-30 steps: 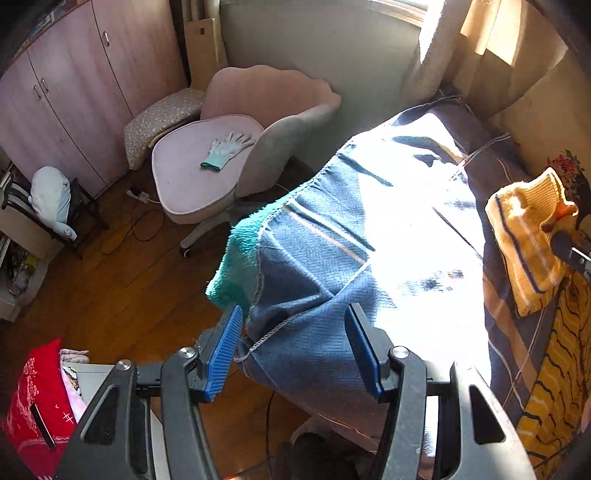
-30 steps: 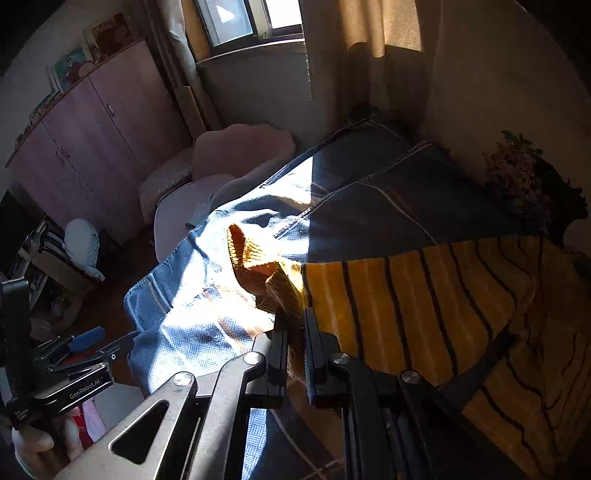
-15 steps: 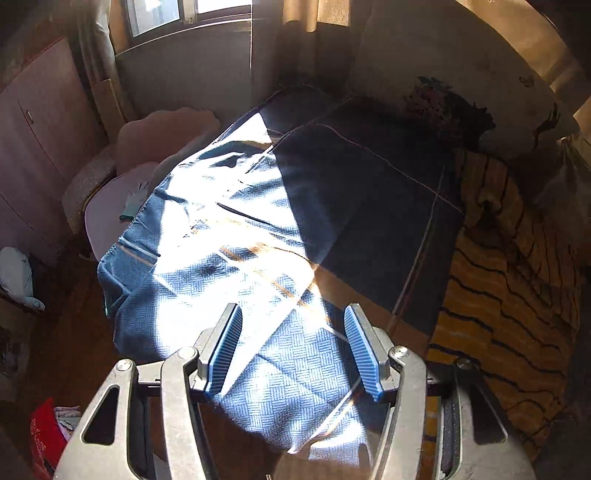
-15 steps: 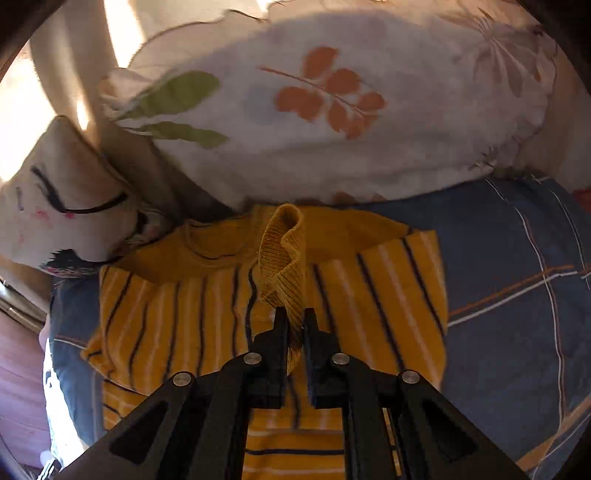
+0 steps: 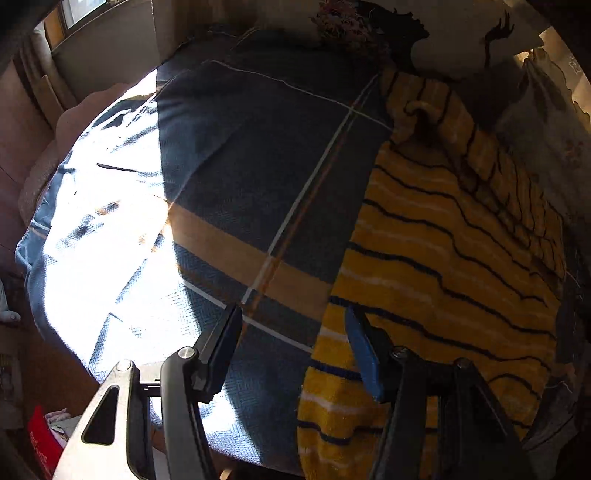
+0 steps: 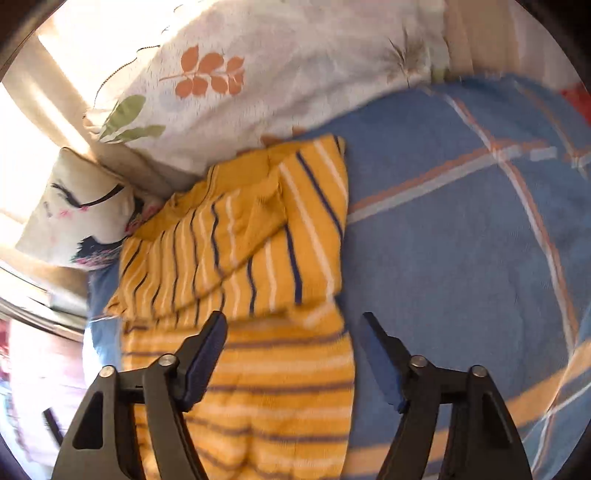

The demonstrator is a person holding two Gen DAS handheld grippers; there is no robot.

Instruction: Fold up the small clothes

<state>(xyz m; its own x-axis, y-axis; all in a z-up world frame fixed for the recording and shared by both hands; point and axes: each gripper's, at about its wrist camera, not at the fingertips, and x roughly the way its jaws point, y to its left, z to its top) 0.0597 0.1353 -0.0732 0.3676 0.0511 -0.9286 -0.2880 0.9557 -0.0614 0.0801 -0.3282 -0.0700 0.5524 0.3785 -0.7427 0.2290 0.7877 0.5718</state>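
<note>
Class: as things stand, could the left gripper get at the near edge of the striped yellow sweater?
Probably yes. The left gripper is open right over the sweater edge on the blue blanket, with nothing between its fingers and the knit.

Sunlit blue plaid bedspread, floral pillow, window.

A small knitted yellow sweater with dark blue and white stripes lies on the bedcover, centre to lower left of the right wrist frame; its upper part is folded over diagonally; it fills the right side of the left wrist frame.
</note>
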